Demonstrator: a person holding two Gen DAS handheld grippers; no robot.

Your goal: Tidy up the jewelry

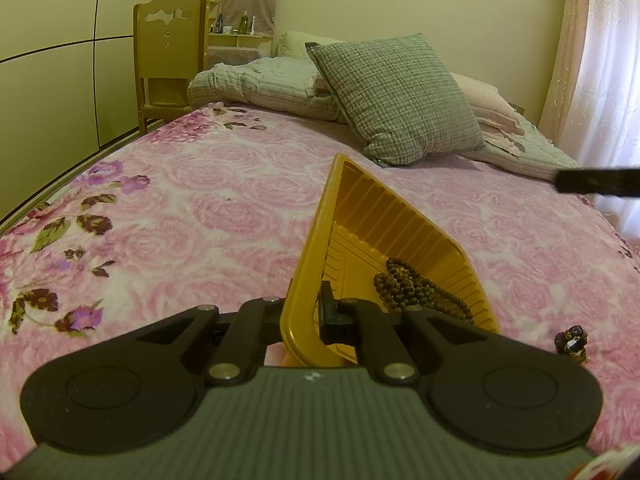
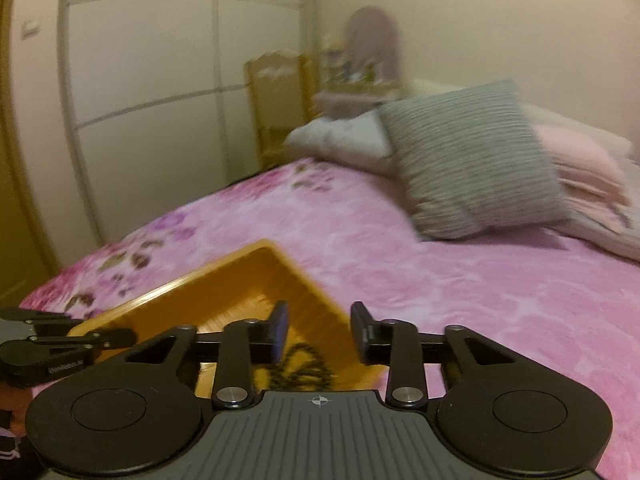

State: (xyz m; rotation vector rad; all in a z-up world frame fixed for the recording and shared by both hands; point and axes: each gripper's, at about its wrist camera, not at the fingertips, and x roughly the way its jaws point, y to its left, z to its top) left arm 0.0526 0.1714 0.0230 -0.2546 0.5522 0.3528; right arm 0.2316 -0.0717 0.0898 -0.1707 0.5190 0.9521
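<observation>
A yellow plastic tray [image 1: 384,216] sits tilted on the pink floral bedspread. My left gripper [image 1: 308,312] is shut on the tray's near rim. A dark brown bead necklace [image 1: 416,288] lies inside the tray. A small dark jewelry piece [image 1: 573,342] lies on the bedspread to the tray's right. In the blurred right wrist view, my right gripper [image 2: 320,328] is open and empty above the tray [image 2: 224,280], with the necklace [image 2: 304,368] just below it. The left gripper [image 2: 60,344] shows at that view's left edge.
A grey checked cushion [image 1: 400,100], folded bedding and pink pillows [image 1: 492,108] lie at the bed's head. A wooden chair [image 1: 170,60] stands beside the bed by a wardrobe wall. A curtain [image 1: 600,80] hangs at the right. The right gripper's finger [image 1: 596,182] juts in.
</observation>
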